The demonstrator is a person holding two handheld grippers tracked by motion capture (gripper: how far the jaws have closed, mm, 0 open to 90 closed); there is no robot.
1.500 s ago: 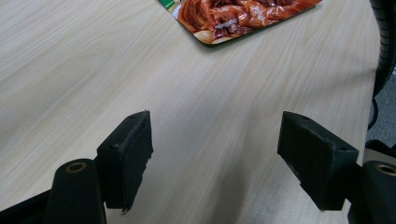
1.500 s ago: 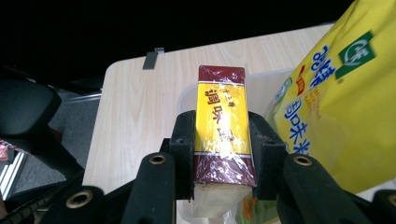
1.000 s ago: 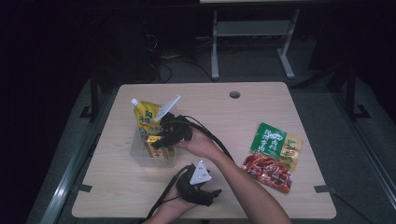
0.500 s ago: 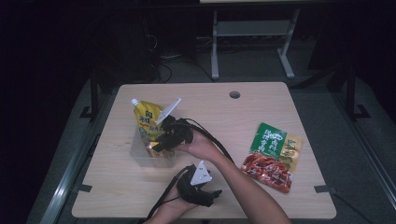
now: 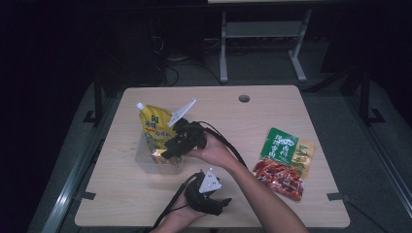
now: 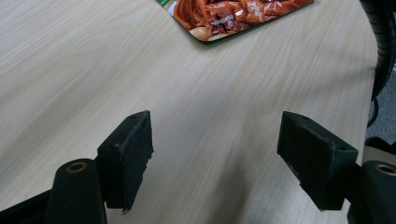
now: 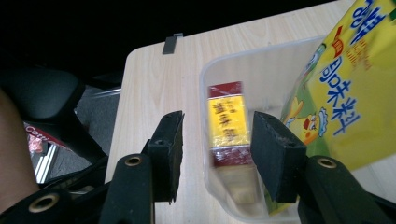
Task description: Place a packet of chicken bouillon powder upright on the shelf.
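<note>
Since the earlier frames the yellow spouted pouch (image 5: 154, 127) has settled a little lower in the clear plastic bin (image 5: 144, 162), and the right claw's (image 7: 215, 151) jaws have just been opening; nothing is pinched between them. They straddle the bin's near wall, one jaw outside over the bare tabletop (image 5: 272, 109), the other inside, and neither pad presses on anything.

Nearest the person, the left claw (image 6: 215, 156) sits low over the front of the tabletop in the left hand (image 5: 182, 216), its jaws spread wide with only bare wood between them. Just beyond it, the right hand (image 5: 214, 151) holds the right claw at the bin.

On the bin's floor lies a small red and yellow packet (image 7: 227, 123), flat, apart from both pads. The pouch leans upright against the bin's far side, its white spout up and its upper half rising well above the rim.

Off to the right, well apart from the bin, a red noodle packet (image 5: 278, 177) lies flat near the front, and a green snack packet (image 5: 286, 149) lies just behind it, touching or overlapping it.
</note>
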